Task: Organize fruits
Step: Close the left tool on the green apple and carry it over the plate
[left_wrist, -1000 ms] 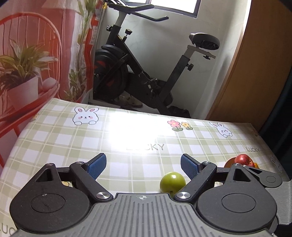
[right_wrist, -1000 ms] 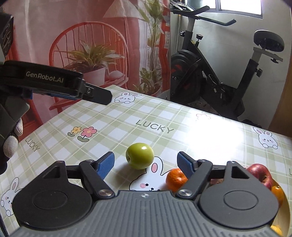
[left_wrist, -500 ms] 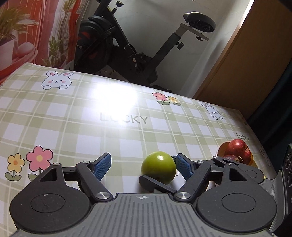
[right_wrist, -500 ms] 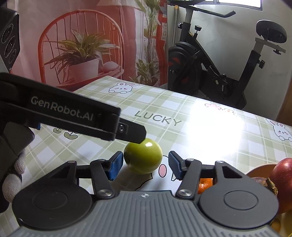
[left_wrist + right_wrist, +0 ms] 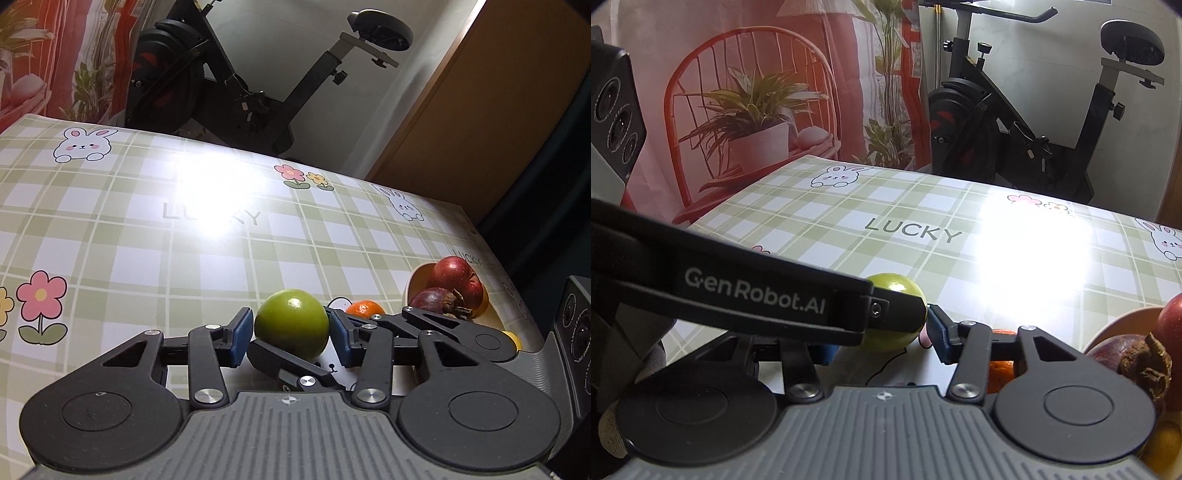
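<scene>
A green apple [image 5: 291, 323] rests on the checked tablecloth [image 5: 147, 240]. My left gripper [image 5: 291, 332] has its jaws closing, and both blue pads lie against the apple's sides. My right gripper [image 5: 886, 328] crosses it, jaws closing too. Its right pad touches the green apple [image 5: 905, 288], while the left gripper's finger [image 5: 757, 291] hides its other pad. The right gripper's finger [image 5: 288, 363] lies against the apple's near side. An orange [image 5: 364, 308] sits just behind. A bowl [image 5: 412, 284] holds a red apple [image 5: 456, 277] and a dark purple fruit [image 5: 436, 301].
An exercise bike [image 5: 258, 92] stands beyond the table's far edge, with a wooden door [image 5: 480, 129] to its right. A printed backdrop with a red chair [image 5: 738, 110] hangs at the left. A gloved hand [image 5: 609, 435] holds the left gripper. A yellow fruit [image 5: 515, 338] peeks out by the bowl.
Both grippers came down to the green apple and their jaws narrowed around it from wide apart. The left gripper's finger now crosses in front of the right wrist view.
</scene>
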Action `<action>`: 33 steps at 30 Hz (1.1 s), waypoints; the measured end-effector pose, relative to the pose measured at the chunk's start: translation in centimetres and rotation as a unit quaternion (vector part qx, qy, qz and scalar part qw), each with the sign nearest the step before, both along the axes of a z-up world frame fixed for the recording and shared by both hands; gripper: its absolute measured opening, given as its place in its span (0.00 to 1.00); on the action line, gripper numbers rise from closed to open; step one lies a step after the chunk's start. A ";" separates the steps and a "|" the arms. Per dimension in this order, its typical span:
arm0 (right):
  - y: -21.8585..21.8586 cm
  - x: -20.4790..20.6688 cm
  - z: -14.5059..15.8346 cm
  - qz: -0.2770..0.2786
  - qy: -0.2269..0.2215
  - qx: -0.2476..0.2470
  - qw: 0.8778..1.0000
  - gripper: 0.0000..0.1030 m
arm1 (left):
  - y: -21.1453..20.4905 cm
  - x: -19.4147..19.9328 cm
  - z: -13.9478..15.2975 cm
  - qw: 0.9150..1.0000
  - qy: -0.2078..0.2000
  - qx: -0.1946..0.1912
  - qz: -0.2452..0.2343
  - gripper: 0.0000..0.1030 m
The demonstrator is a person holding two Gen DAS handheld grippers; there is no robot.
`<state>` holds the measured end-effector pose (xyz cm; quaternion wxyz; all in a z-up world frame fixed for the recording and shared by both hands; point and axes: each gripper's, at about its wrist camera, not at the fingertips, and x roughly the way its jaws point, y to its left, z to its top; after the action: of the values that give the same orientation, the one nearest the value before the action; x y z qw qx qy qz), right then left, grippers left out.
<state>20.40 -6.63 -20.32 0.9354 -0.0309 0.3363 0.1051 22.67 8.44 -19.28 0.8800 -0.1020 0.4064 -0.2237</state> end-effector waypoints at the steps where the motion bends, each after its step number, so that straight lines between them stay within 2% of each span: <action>1: 0.0 -0.2 0.0 -0.001 0.001 0.002 1.000 0.49 | -0.1 -0.3 0.3 1.000 -0.001 0.000 0.000 0.47; 9: -0.5 -3.1 2.1 -0.010 -0.019 0.020 1.000 0.49 | -2.2 -2.8 3.8 0.999 -0.032 0.015 -0.013 0.46; 18: -3.3 -7.2 5.7 -0.030 -0.062 0.033 0.997 0.49 | -8.1 -5.2 6.8 0.995 -0.064 0.045 -0.055 0.47; 24: -6.9 -9.9 7.1 -0.050 -0.082 0.054 0.994 0.49 | -12.5 -6.3 6.8 0.992 -0.064 0.068 -0.087 0.47; 33: -12.4 -13.1 6.4 -0.094 -0.088 0.090 0.988 0.49 | -17.4 -6.3 4.8 0.986 -0.046 0.096 -0.127 0.47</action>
<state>7.27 -18.99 -13.90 0.9661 0.0755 0.2429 0.0432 16.41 -8.97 -14.45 0.8676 0.0463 0.3951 -0.2982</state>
